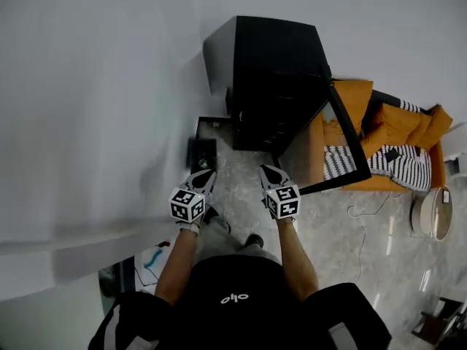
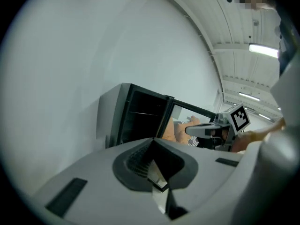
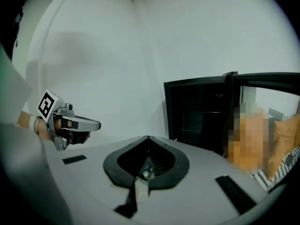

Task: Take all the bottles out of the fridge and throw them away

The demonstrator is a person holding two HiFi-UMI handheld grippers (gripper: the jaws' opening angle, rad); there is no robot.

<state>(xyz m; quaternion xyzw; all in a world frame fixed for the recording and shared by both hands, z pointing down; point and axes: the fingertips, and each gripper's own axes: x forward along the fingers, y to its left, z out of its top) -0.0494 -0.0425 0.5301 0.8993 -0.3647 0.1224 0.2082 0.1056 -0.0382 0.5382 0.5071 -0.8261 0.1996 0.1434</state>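
We held two grippers, one in each hand. The left gripper was squeezed tight with its jaws together, and nothing was in them. The right gripper was squeezed tight too, and it held nothing. They were side by side in front of us, near each other but not touching.

One black fridge stood on the floor, at its far edge, with its back to the white wall. Its one door was swung wide open to the right. Both grippers pointed at the fridge but were well away from it. Inside it was too dark for us to see any bottles.

One black box sat on the floor just left of the fridge, by the wall. One orange sofa stood behind the open door, with one stripy blanket on it.
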